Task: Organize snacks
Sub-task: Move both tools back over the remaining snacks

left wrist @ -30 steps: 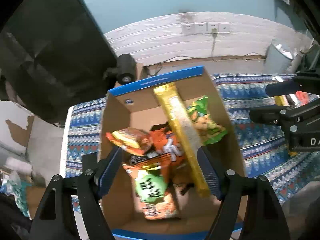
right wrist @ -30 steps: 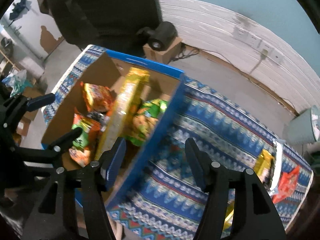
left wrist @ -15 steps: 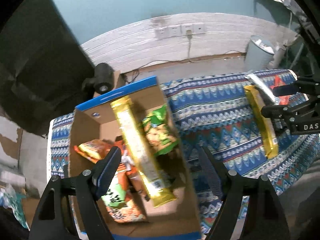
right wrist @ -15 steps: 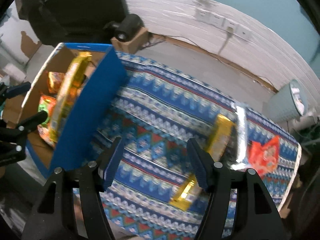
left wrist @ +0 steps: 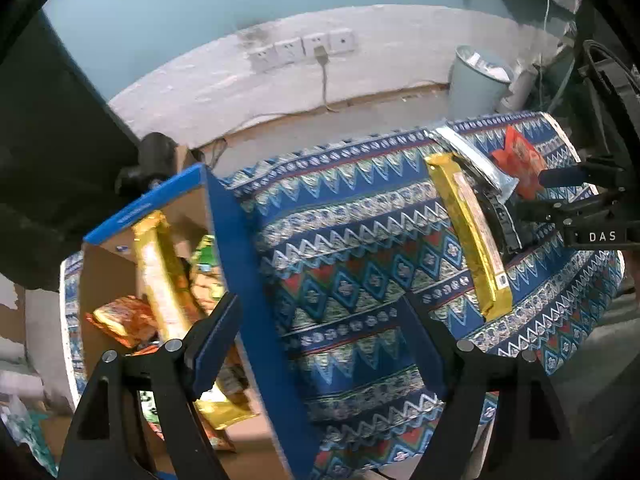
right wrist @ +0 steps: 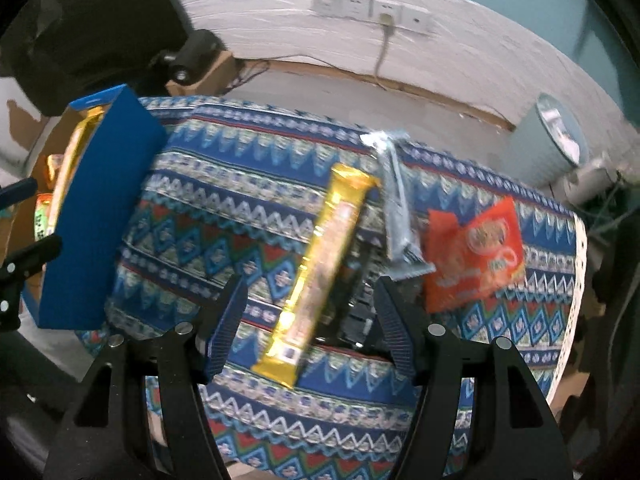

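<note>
Holding snack packets (left wrist: 160, 280), blue cardboard box (left wrist: 248, 280), both grippers' jaws open, empty.

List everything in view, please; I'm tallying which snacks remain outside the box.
gold snack bar: one, gold, on the patterned cloth, below the right gripper.
silver packet: one, silver, right of the gold bar.
orange pouch: one, orange, far right.
dark packet: one, black, between bar and silver packet.
cardboard box: one, blue outside, left, holding several snacks.
bin: one, pale, on the floor.
left gripper: open, empty.
right gripper: open, empty.
</note>
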{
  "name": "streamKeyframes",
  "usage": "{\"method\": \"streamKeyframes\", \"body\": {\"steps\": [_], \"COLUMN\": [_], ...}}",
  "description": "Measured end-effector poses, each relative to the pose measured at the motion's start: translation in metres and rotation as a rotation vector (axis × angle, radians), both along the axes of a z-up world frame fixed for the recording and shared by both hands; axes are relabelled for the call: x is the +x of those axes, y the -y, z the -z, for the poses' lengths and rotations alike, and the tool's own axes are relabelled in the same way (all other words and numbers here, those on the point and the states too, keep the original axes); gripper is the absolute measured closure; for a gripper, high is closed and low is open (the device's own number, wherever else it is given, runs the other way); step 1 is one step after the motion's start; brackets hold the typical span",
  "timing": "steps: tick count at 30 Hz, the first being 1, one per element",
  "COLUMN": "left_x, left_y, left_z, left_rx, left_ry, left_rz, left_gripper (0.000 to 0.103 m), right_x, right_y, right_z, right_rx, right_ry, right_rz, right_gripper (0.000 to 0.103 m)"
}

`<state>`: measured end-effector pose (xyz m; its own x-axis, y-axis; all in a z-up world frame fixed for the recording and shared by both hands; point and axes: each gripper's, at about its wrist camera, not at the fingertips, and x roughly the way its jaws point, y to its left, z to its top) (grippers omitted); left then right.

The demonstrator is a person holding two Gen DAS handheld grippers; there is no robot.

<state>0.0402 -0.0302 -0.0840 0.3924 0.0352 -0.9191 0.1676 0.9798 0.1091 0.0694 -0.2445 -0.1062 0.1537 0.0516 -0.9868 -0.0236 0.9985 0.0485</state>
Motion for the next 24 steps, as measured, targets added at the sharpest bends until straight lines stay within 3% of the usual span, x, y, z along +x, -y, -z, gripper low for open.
{"method": "streamKeyframes", "body": {"steps": [11,24], "left_x": [0.021,0.051], "left_y": [0.036,0.054], "left_z": [0.034,0.083], "left_rx": [-0.009,-0.012], "left_ry": [-0.066,-0.14], "left_rz": [0.015,-0.007], "left_gripper": [0.022,0.022], "right_x": [-0.018,-0.017], "right_y": [0.048,0.057], "right_z": [0.034,0.07], "right_rx": [0.003,0.027], "right_ry": [-0.041,-0.076], "right_rz": [0.099,0.146], "right_gripper": [0.037,0.035]}}
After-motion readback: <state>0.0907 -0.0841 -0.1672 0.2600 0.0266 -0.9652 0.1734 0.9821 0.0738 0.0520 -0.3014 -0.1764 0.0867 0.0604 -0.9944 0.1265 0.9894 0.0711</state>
